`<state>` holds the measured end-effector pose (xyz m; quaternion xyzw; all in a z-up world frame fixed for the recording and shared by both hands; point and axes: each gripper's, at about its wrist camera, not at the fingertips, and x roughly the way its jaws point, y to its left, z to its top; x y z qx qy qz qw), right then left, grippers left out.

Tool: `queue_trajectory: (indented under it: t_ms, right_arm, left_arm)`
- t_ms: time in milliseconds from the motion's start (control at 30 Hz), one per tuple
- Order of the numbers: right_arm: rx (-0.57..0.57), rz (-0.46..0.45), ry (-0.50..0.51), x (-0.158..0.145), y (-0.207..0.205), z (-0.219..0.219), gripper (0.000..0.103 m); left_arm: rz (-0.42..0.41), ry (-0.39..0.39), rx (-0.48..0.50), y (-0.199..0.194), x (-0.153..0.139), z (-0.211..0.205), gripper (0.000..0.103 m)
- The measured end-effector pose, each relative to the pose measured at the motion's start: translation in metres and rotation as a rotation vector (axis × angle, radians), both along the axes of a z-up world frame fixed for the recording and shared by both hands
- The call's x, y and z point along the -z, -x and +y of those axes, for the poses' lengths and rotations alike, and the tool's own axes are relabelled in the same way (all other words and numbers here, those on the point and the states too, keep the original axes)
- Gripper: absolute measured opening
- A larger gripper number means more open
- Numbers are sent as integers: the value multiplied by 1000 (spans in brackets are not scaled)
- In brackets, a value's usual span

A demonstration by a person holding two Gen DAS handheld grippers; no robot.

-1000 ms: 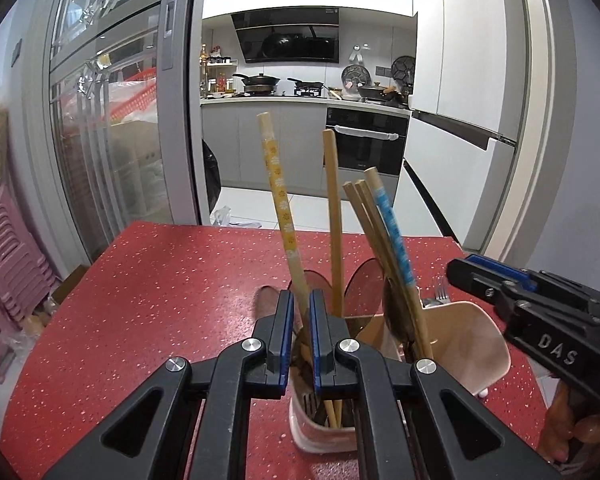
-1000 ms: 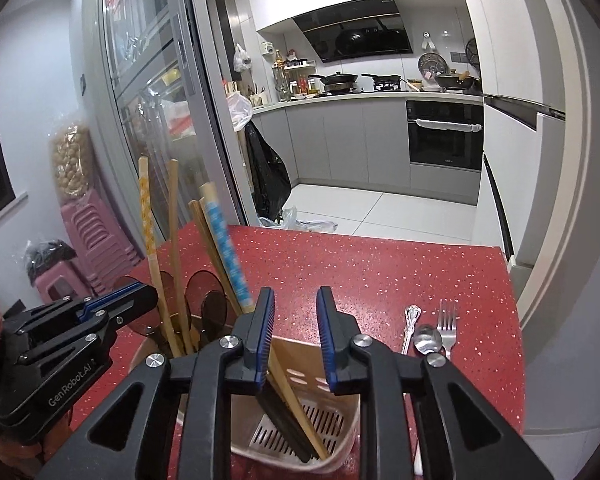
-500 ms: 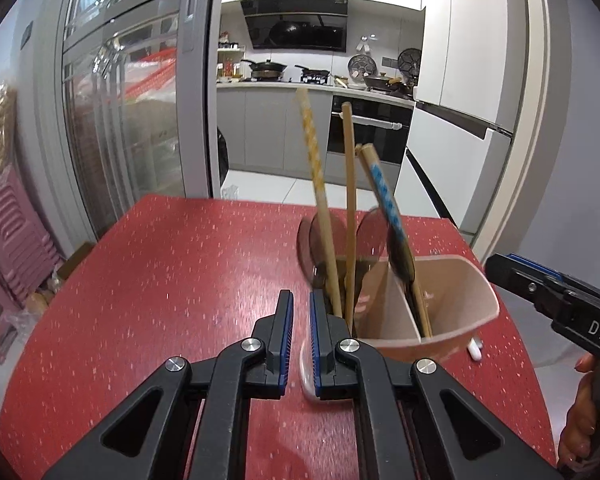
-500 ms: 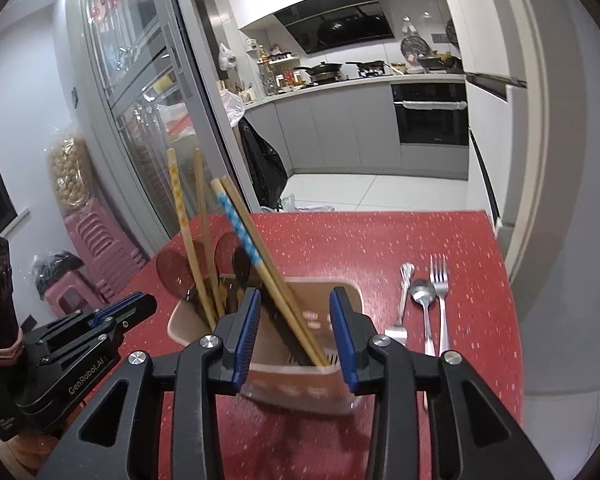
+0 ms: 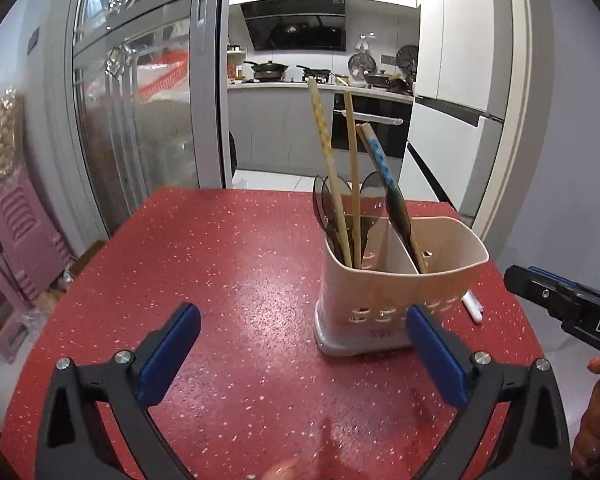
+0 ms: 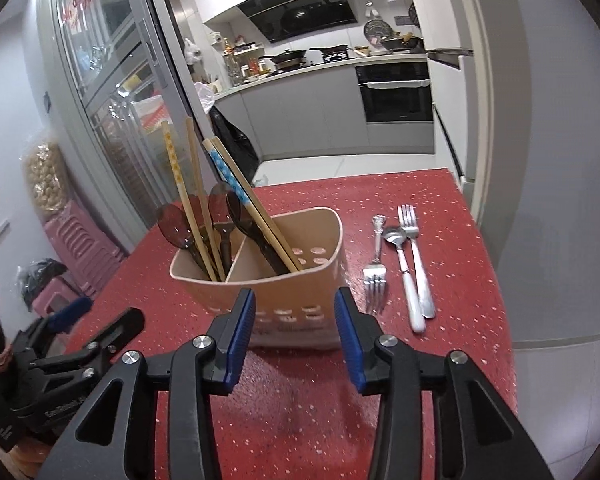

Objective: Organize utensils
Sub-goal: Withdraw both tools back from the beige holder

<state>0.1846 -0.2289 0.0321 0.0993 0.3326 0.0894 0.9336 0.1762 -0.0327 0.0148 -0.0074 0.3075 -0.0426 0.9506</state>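
A beige two-compartment utensil holder (image 5: 400, 280) (image 6: 204, 288) stands on the red table (image 5: 220, 260). Its left compartment holds a yellow-patterned chopstick (image 5: 324, 144), a plain one and dark spoons. A blue-patterned chopstick pair (image 6: 224, 168) and another dark spoon lean in the right one. Right of the holder lie two forks (image 6: 376, 256) and a white-handled spoon (image 6: 404, 276). My left gripper (image 5: 302, 314) is wide apart and still opening, with nothing in it, a little short of the holder. My right gripper (image 6: 294, 300) is opening too, in front of the holder's near wall and not touching it.
The table ends at its far edge and at a right edge near a white wall. Pink plastic stools (image 5: 16, 240) stand on the floor to the left, beside a glass sliding door (image 5: 140, 140). A kitchen lies beyond the doorway.
Both grippers have drawn back from the holder, which now looks smaller and farther. The left jaws, shut before, stand wide apart. The right jaws have widened.
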Motion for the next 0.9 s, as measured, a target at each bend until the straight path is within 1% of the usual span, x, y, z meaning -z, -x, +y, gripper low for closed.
queue_trajectory:
  t_ms: [100, 133, 167, 200, 233, 267, 333, 433, 500, 567, 767, 900]
  right_arm:
    - [11, -7, 33, -2, 10, 5, 49]
    - [18, -16, 52, -4, 15, 8, 55]
    - [25, -24, 67, -6, 19, 11, 64]
    - [35, -35, 82, -8, 24, 13, 70]
    - [41, -43, 91, -10, 27, 14, 80]
    - [50, -55, 103, -12, 32, 15, 83]
    - [68, -74, 127, -17, 41, 19, 83]
    - [83, -76, 139, -21, 47, 22, 83]
    - [100, -83, 143, -23, 52, 23, 90]
    - [107, -91, 138, -24, 56, 24, 103]
    - [126, -119, 154, -28, 65, 26, 103]
    - [134, -129, 163, -33, 71, 30, 103]
  left_arm:
    - [-7, -10, -4, 7, 3, -1, 103]
    - [-7, -9, -7, 8, 4, -1, 103]
    - [-8, -8, -8, 11, 3, 0, 103]
    - [-9, -6, -8, 13, 4, 0, 103]
    - [-11, -4, -9, 15, 4, 1, 103]
    - [-13, -3, -12, 18, 2, 2, 103]
    - [-18, -1, -15, 24, 0, 2, 103]
    - [-23, 1, -18, 31, -5, 7, 103]
    - [-28, -2, -20, 36, -8, 9, 103]
    - [-32, -3, -21, 41, -9, 10, 103]
    - [-43, -12, -31, 51, -16, 13, 103]
    - [-70, -31, -38, 59, -22, 12, 103]
